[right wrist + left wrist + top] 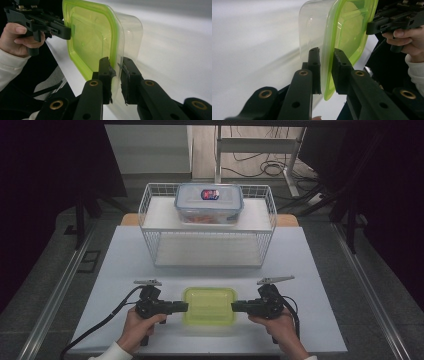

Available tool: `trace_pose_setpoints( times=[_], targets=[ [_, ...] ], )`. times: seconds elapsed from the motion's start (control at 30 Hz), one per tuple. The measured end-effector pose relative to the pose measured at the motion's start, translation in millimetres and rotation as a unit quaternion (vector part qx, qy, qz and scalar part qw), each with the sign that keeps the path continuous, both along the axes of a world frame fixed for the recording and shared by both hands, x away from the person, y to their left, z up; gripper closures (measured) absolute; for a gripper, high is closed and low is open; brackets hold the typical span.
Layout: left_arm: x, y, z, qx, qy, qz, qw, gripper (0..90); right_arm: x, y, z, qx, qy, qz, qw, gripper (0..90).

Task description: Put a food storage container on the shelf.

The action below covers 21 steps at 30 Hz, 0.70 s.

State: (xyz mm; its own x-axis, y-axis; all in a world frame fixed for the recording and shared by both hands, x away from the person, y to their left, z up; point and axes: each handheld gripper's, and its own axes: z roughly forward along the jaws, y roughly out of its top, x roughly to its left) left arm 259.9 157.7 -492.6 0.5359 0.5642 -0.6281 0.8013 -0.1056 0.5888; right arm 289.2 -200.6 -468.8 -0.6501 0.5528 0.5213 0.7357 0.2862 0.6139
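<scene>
Now each gripper, left point(184, 307) and right point(235, 307), pinches an end rim of the green-lidded box point(209, 305) between them; uneven lifting could likely tilt it and slip a rim free.

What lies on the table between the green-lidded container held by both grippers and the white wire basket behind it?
Nothing: in the high view, bare white table runs from the green-lidded container to the wire basket.

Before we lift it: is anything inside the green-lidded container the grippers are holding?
The green-lidded container looks empty: its clear wall shows only white table behind. The tinted lid hides its floor, so something small and flat can't be ruled out.
</scene>
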Motion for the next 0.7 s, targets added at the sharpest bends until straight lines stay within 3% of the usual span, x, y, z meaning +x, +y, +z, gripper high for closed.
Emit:
trace_pose_setpoints(
  times=[0.17,0.27,0.43,0.7],
  targets=[
    [-2.2,0.9,6.2,0.001,-0.018,0.004,0.9998,79.1,-1.6,1.0,4.6,-0.002,-0.019,0.004,0.9998,78.8],
    [-2.8,3.0,9.9,-0.005,-0.023,0.005,0.9997,79.3,-2.2,0.7,8.1,0.011,-0.029,0.008,0.9995,78.9],
    [-5.1,2.5,17.1,0.003,-0.039,0.004,0.9992,79.2,-3.4,1.6,12.6,0.008,-0.041,0.009,0.9991,78.9],
    [-7.5,3.7,29.3,-0.007,-0.056,0.005,0.9984,79.1,-6.9,0.8,26.4,0.01,-0.071,0.013,0.9974,78.9]
  ],
)
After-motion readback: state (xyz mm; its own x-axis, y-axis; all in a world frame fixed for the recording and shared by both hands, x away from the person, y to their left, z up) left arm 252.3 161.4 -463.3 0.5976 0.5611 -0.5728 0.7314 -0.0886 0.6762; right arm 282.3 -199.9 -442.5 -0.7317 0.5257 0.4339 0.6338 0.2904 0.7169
